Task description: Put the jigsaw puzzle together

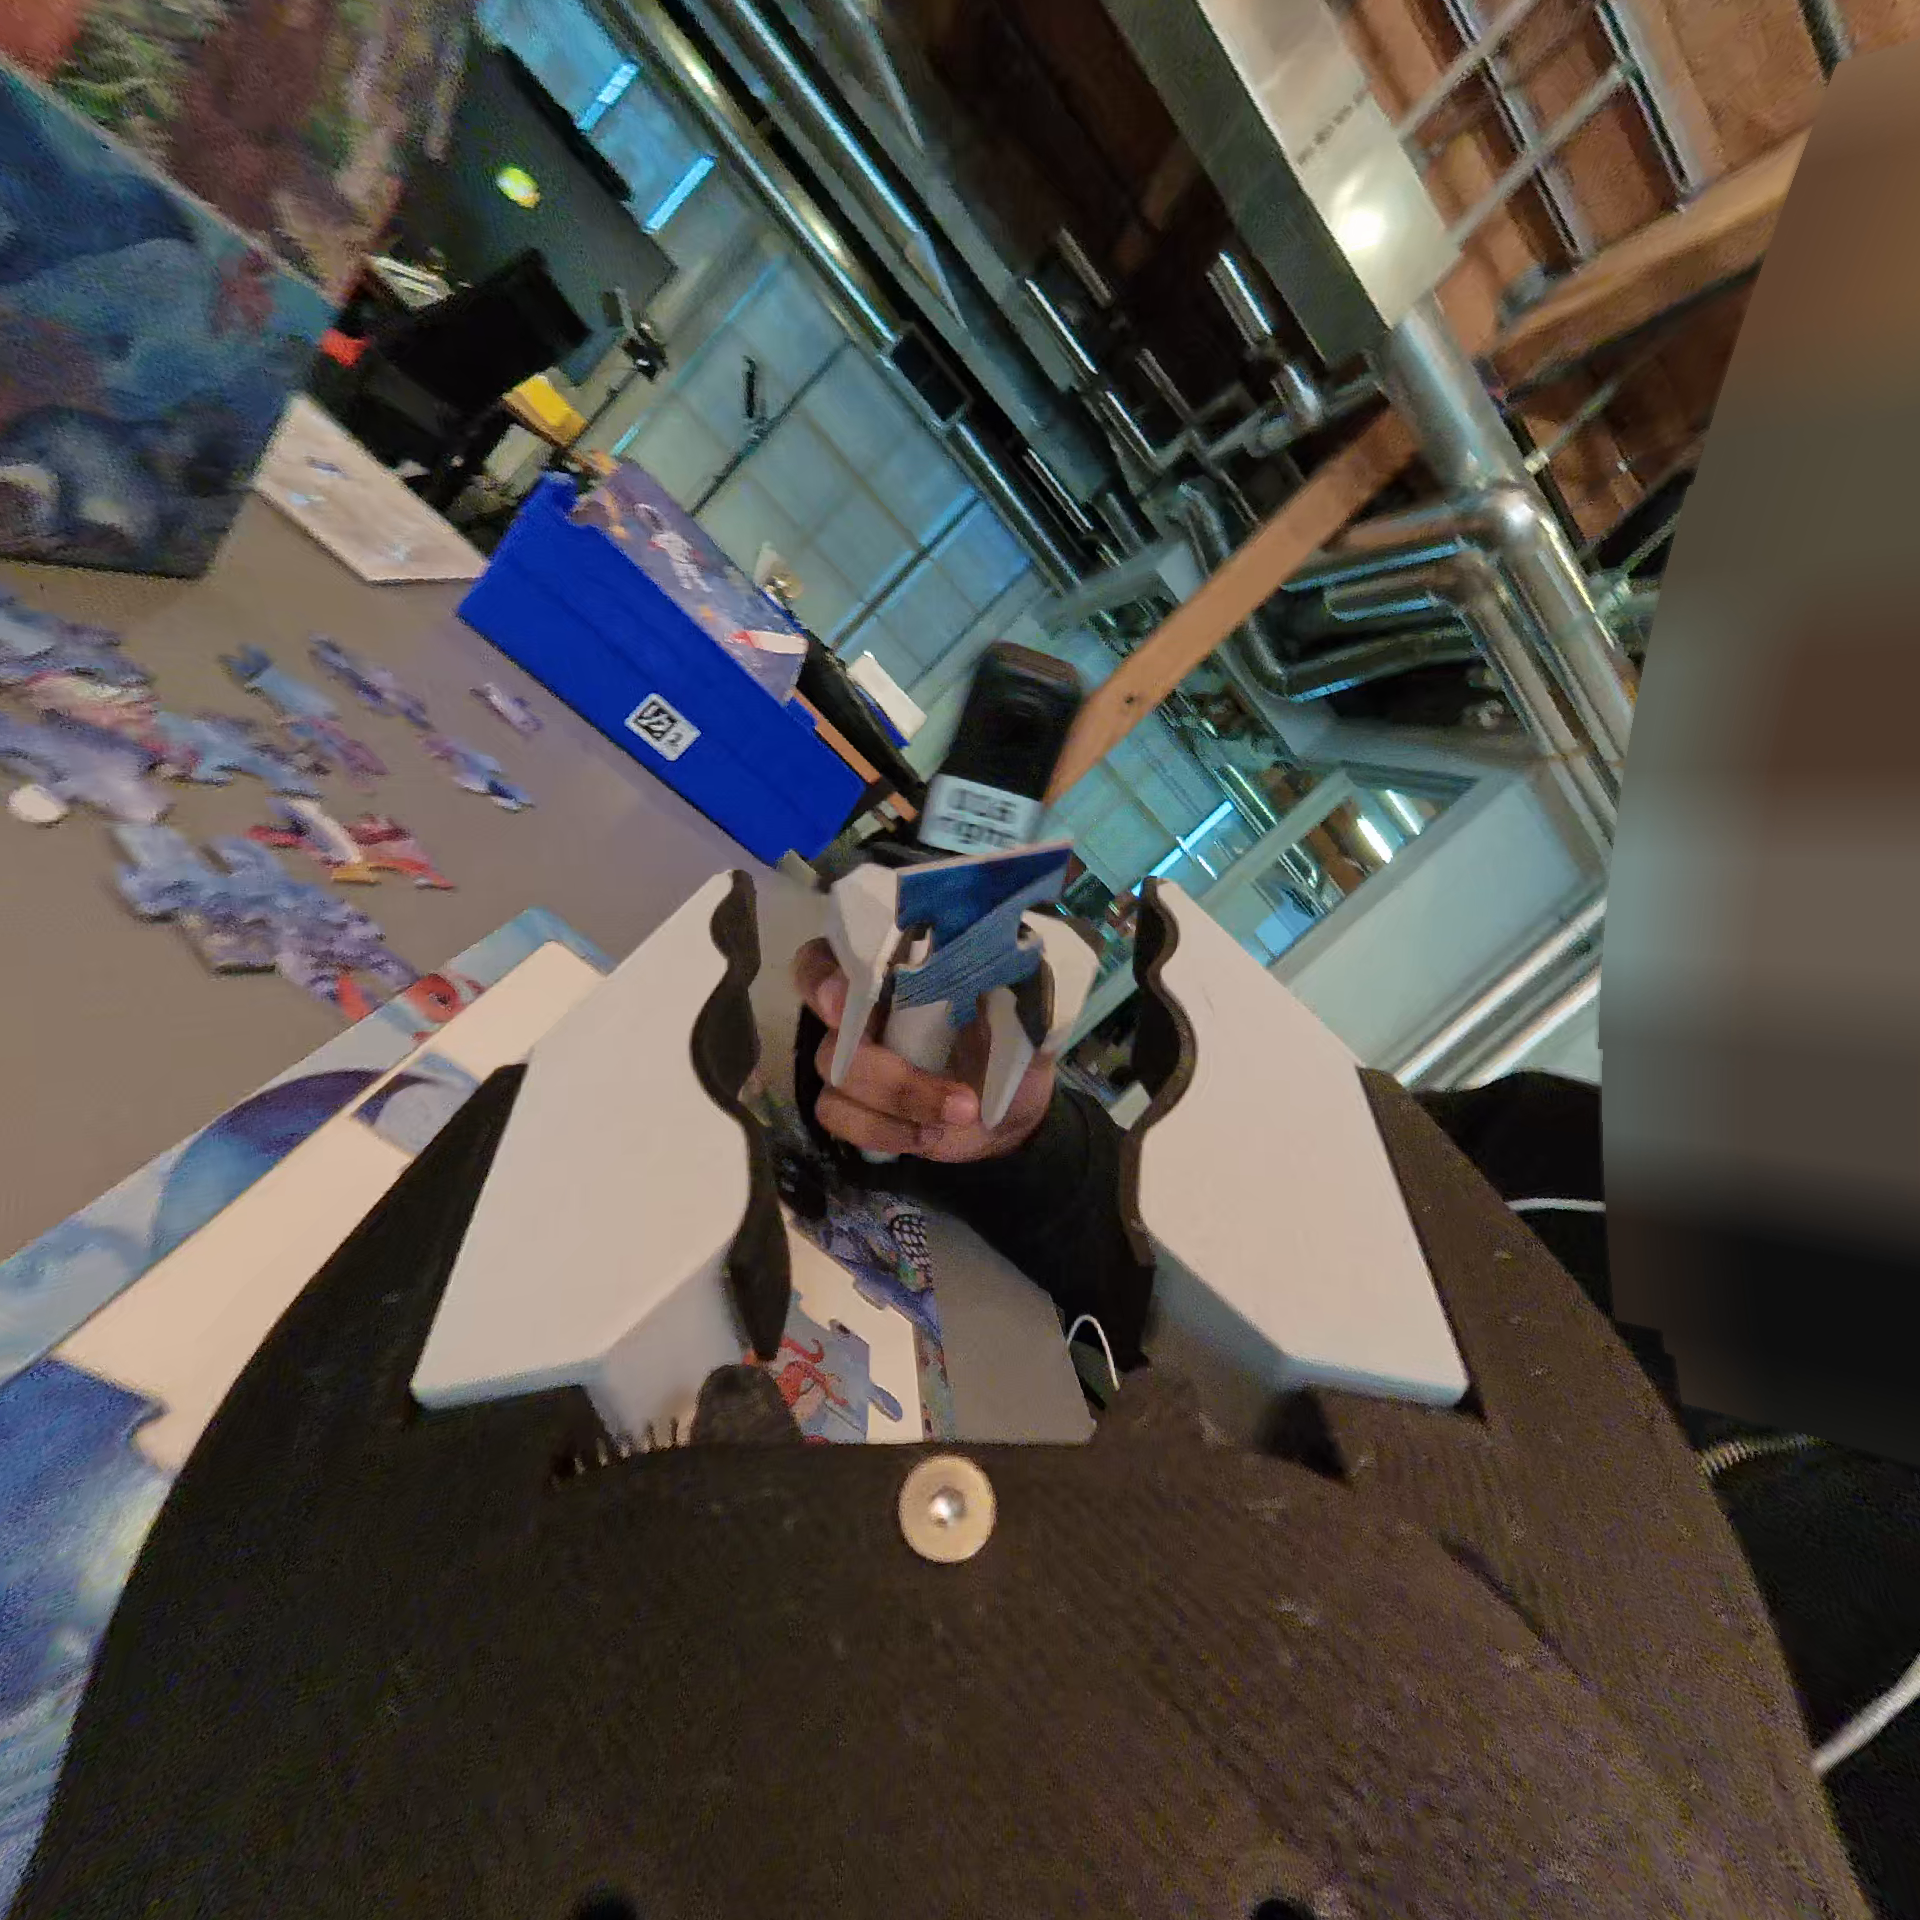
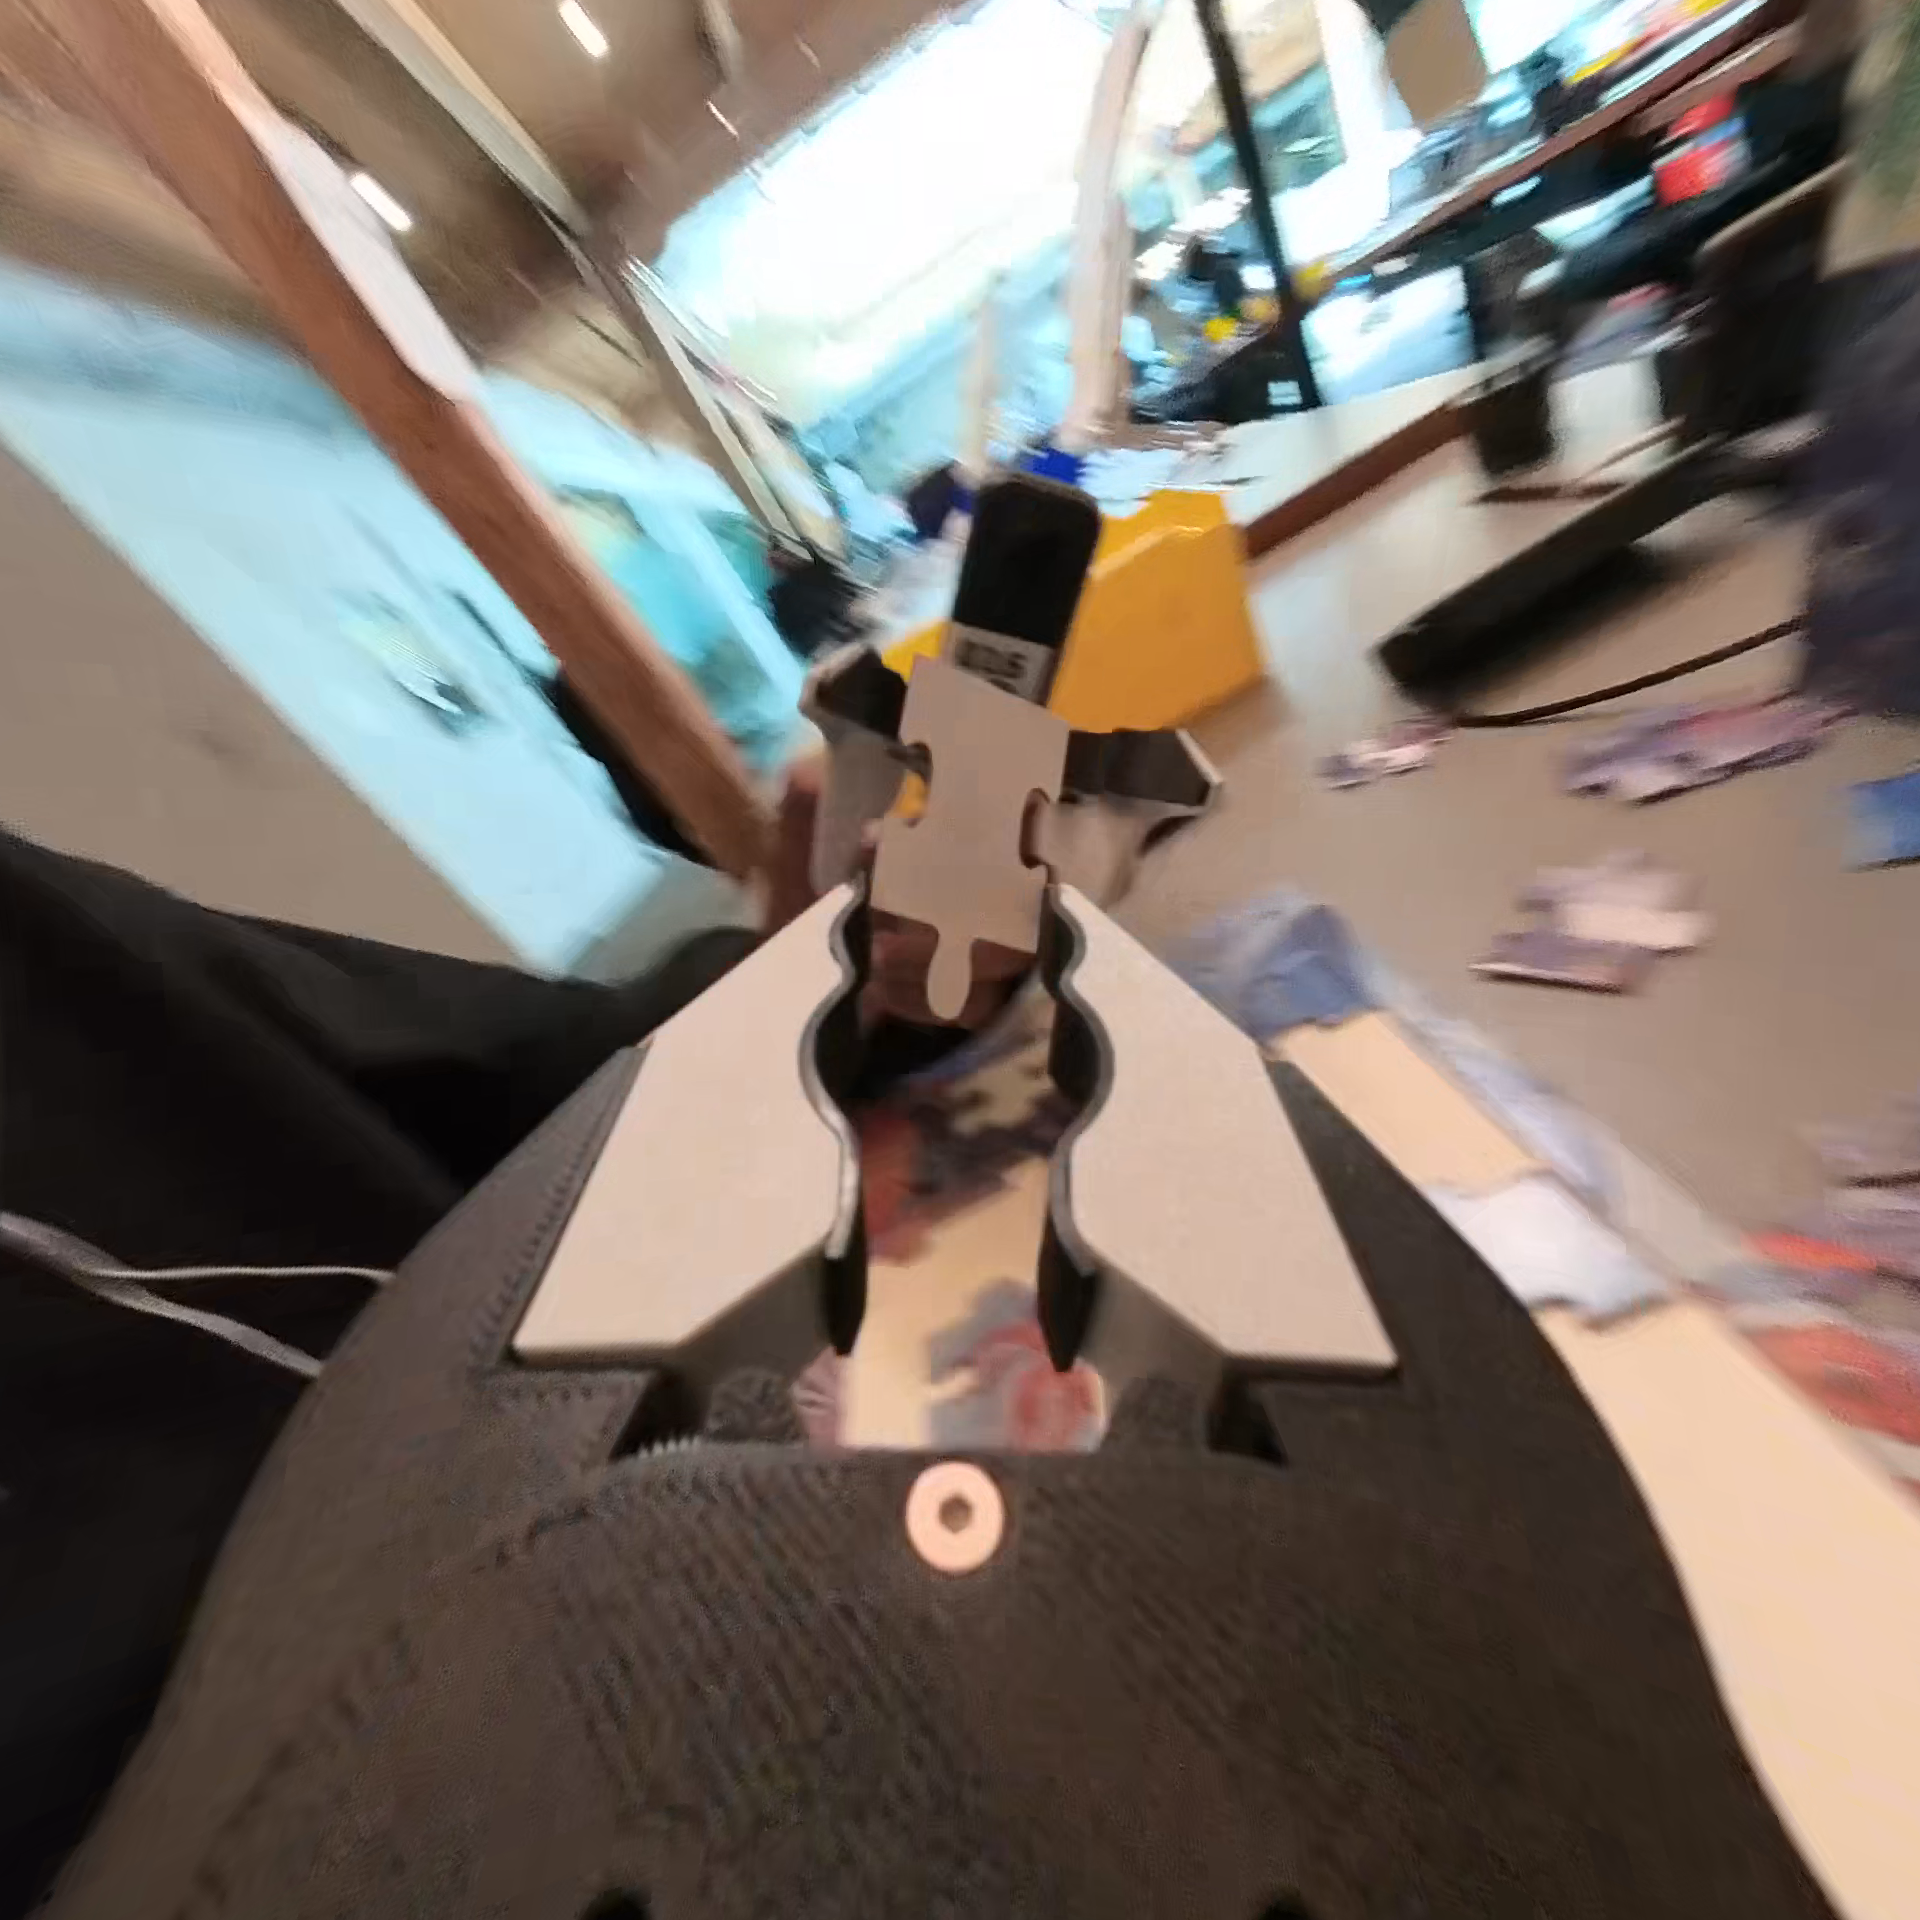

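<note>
The left gripper [image 1: 940,914] has its two white fingers [image 1: 623,1122] spread wide apart, with nothing between them. Beyond the fingertips, in the gap, the right gripper [image 1: 961,987] faces back, held in a hand [image 1: 914,1101]; its fingers are closed onto a blue puzzle piece [image 1: 971,935], printed side toward the left wrist view. In the right wrist view the same puzzle piece [image 2: 971,821] shows its plain grey back: it stands upright, pinched at its lower edges between the tips of the right gripper [image 2: 951,914], one tab hanging down into the gap. Past the piece stands the left gripper [image 2: 1008,748], facing back. Left of the left fingers, loose puzzle pieces [image 1: 260,790] lie scattered on the grey table [image 1: 582,810]; a blue box [image 1: 686,675] sits farther ahead. Below the left finger lies the partly assembled puzzle board [image 1: 208,1278]. The right wrist view is motion-blurred.
</note>
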